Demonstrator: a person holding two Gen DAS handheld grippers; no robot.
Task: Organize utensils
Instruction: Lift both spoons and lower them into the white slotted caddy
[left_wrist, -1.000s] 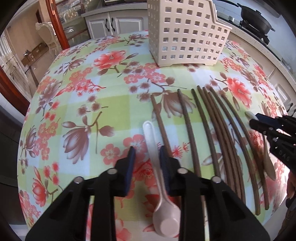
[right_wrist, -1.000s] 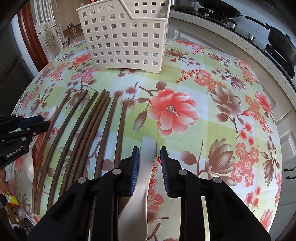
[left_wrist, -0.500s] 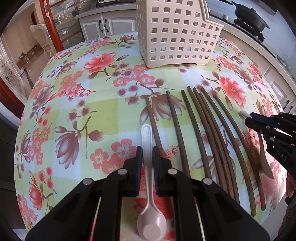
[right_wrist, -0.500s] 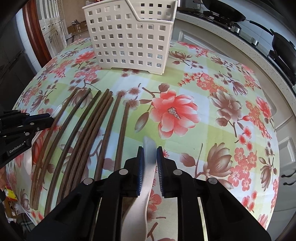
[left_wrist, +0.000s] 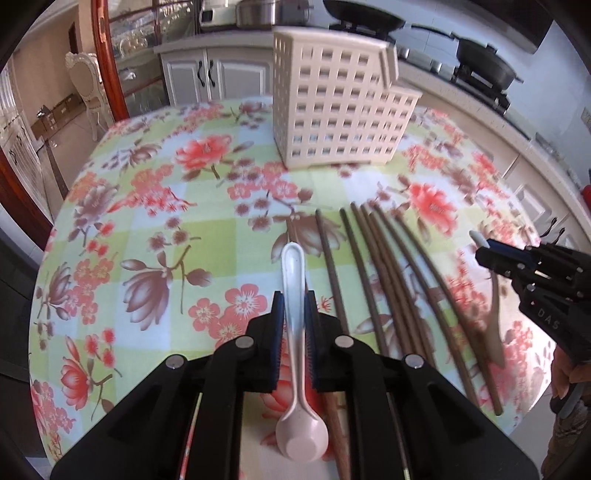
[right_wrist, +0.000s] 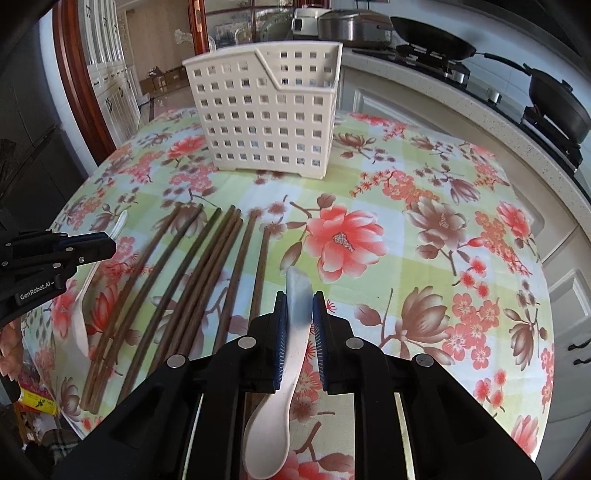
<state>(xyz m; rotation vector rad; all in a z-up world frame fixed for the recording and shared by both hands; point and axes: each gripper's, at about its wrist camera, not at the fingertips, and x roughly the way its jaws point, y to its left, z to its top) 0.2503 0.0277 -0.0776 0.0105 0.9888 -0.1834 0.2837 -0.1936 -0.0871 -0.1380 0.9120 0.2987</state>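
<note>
My left gripper (left_wrist: 294, 310) is shut on the handle of a slim white spoon (left_wrist: 293, 266), whose bowl hangs back toward the camera. In the right wrist view my right gripper (right_wrist: 299, 308) is shut on the handle of a wider white spoon (right_wrist: 295, 288). Each gripper also shows at the edge of the other's view: right gripper (left_wrist: 485, 254), left gripper (right_wrist: 109, 245). Several brown chopsticks (left_wrist: 388, 280) (right_wrist: 207, 277) lie side by side on the flowered tablecloth between the two grippers. A cream perforated basket (left_wrist: 340, 107) (right_wrist: 269, 110) stands upright at the far side of the table.
The round table's edge (right_wrist: 546, 332) curves close on the right, beside a counter (right_wrist: 461, 99) with black pans on a stove (right_wrist: 554, 107). White cabinets (left_wrist: 214, 74), a wooden door frame (left_wrist: 107, 59) and a chair (left_wrist: 88, 88) stand beyond the table's far left.
Both grippers' jaws closed on the spoon handles that lay between them. Both then rose with the spoons, so the table sits lower and the basket farther off.
</note>
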